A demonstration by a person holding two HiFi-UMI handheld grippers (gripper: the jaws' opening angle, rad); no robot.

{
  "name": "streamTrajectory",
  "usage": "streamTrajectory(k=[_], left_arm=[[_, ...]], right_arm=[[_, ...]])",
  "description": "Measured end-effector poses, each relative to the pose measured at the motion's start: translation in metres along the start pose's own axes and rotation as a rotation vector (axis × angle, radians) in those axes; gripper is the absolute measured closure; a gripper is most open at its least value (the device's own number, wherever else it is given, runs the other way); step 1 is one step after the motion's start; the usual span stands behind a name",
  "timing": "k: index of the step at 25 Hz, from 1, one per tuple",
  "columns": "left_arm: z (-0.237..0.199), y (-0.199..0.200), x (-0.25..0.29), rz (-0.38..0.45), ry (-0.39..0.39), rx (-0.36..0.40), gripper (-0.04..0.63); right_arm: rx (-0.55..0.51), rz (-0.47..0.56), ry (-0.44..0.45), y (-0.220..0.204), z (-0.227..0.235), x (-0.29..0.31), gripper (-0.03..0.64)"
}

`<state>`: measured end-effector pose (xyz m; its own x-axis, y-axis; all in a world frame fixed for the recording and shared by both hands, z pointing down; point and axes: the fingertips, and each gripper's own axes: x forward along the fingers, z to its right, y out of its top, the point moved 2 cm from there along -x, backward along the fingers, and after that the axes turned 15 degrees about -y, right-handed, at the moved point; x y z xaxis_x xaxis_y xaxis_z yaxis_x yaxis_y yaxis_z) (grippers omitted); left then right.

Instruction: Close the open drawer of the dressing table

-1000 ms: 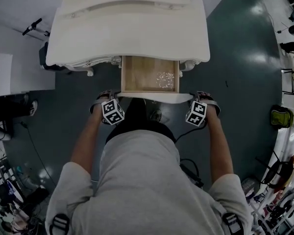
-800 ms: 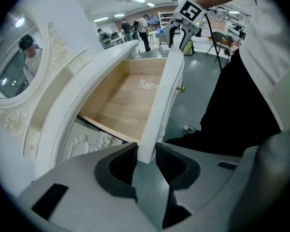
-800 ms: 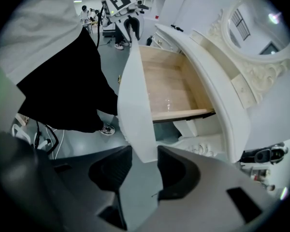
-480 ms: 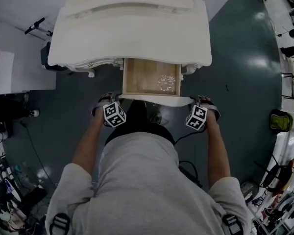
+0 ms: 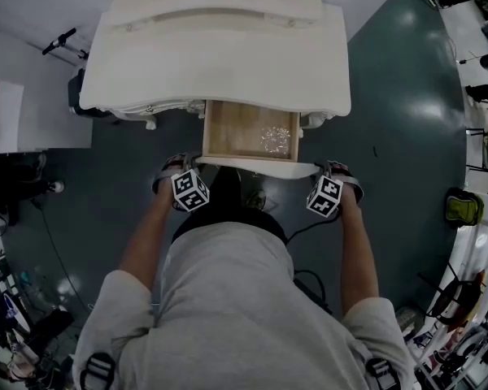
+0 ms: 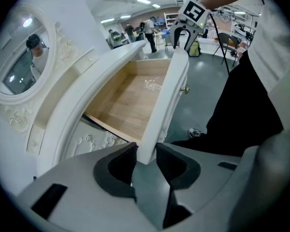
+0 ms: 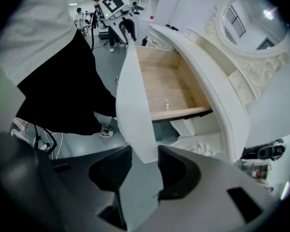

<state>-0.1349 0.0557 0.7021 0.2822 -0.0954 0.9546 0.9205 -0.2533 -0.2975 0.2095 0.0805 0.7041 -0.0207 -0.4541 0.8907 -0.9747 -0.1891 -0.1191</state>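
Observation:
The white dressing table (image 5: 220, 63) has its middle drawer (image 5: 236, 132) pulled out, showing a wooden bottom. A small glittery item (image 5: 274, 139) lies inside at the right. The white drawer front (image 5: 256, 167) faces me. My left gripper (image 5: 183, 173) sits at its left end, my right gripper (image 5: 332, 177) at its right end. In the left gripper view the drawer front (image 6: 166, 95) runs between the pads of the left gripper (image 6: 146, 161), which press on it. In the right gripper view the right gripper (image 7: 144, 166) is likewise shut on the drawer front (image 7: 133, 110).
An oval mirror (image 6: 17, 52) stands on the table's back. My legs and a shoe (image 5: 256, 195) are just below the drawer front. A white panel (image 5: 0, 120) and black gear (image 5: 16, 177) stand on the dark floor at the left. Equipment crowds the right edge.

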Motion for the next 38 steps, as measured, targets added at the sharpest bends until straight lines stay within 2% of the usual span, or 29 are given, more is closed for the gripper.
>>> streamTrajectory(k=[11, 22, 32, 38], left_arm=[[-0.012, 0.003, 0.003, -0.008, 0.004, 0.011, 0.469], [-0.022, 0.008, 0.007, -0.02, 0.021, 0.025, 0.469], [-0.035, 0.009, 0.008, -0.02, 0.033, 0.025, 0.469], [-0.039, 0.012, 0.008, -0.025, 0.032, 0.026, 0.469]], right_arm=[[-0.006, -0.004, -0.022, 0.003, 0.014, 0.007, 0.44], [-0.01, -0.003, 0.01, 0.003, 0.022, 0.017, 0.439], [-0.015, -0.02, -0.047, 0.007, 0.033, 0.025, 0.439], [-0.013, -0.029, -0.036, 0.007, 0.038, 0.024, 0.439]])
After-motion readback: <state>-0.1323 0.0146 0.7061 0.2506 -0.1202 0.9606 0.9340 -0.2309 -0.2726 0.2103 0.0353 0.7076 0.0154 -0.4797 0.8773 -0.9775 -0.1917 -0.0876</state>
